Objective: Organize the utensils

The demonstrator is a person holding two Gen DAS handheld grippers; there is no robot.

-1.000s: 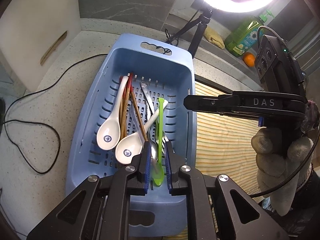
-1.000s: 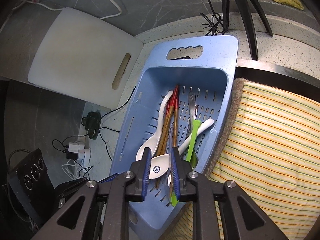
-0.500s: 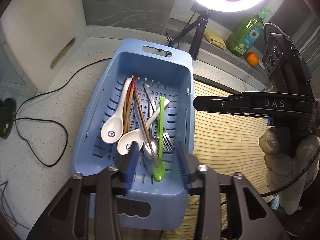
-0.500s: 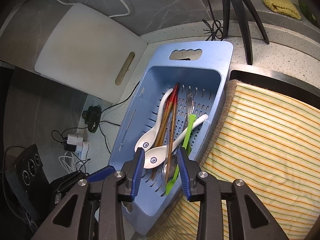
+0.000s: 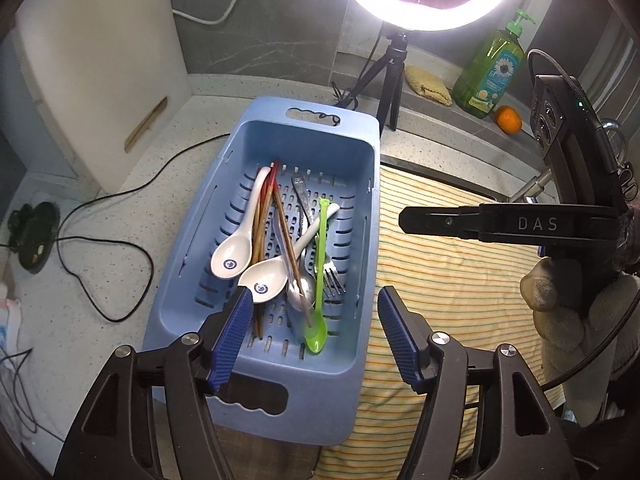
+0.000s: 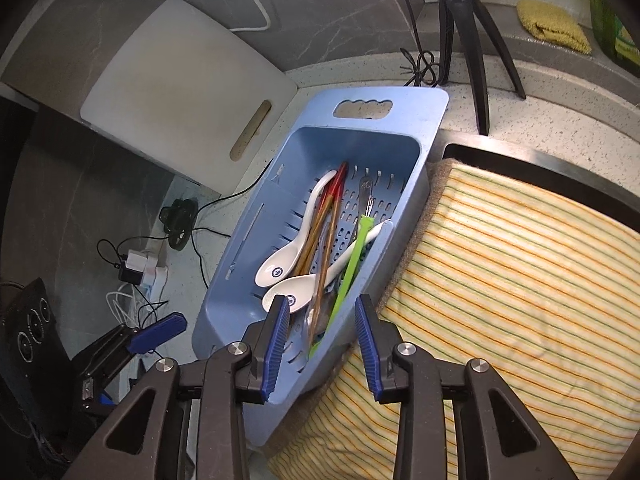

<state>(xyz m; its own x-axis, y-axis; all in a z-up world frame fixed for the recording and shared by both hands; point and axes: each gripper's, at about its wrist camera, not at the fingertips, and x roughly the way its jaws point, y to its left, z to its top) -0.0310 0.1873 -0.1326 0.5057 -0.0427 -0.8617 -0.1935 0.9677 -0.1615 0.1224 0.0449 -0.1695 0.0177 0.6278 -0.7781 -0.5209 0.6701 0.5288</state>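
Speckled counter [image 5: 120,216], grey prob. marble wall [image 5: 280,20]

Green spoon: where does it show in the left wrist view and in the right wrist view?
Left wrist view: the green spoon lies lengthwise in the blue basket, right of centre, bowl nearest the camera.
Right wrist view: the green spoon runs along the basket's right wall, bowl end low, hidden by the rim.
Shared landmark: the white cutting board, left of the basket's far end.
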